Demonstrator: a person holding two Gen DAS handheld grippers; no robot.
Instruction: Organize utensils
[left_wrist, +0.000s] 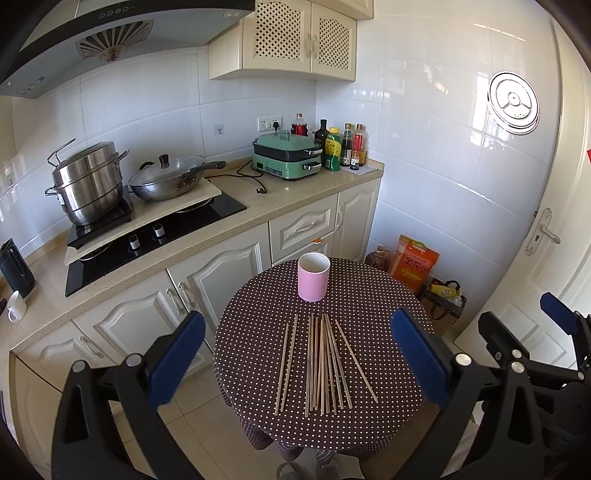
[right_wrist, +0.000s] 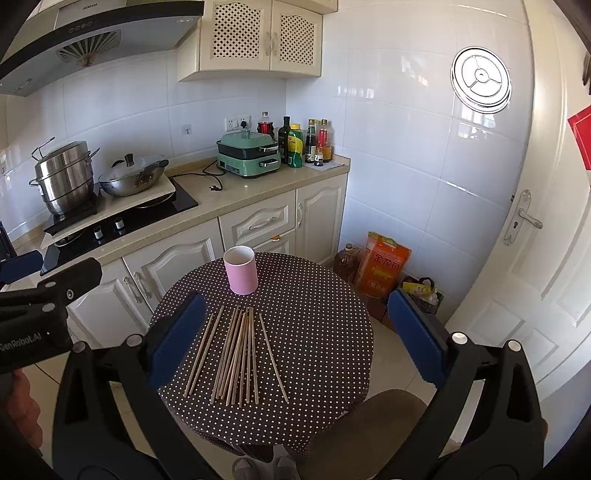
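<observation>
Several wooden chopsticks (left_wrist: 323, 363) (right_wrist: 236, 356) lie side by side on a small round table (left_wrist: 388, 295) (right_wrist: 317, 295) with a brown dotted cloth. An empty pink cup (left_wrist: 313, 277) (right_wrist: 241, 270) stands upright at the table's far side, apart from the sticks. My left gripper (left_wrist: 299, 354) hovers open above the near half of the table, its blue pads (left_wrist: 177, 360) wide on either side of the chopsticks. My right gripper (right_wrist: 299, 339) is likewise open over the table, holding nothing. Each gripper shows at the edge of the other's view.
A kitchen counter (left_wrist: 236, 206) runs behind the table with a steel pot (left_wrist: 88, 184), a wok, a green cooker (left_wrist: 286, 155) and bottles. An orange bag (left_wrist: 415, 264) and an oil jug sit on the floor at the right. A white door (right_wrist: 524, 258) stands right.
</observation>
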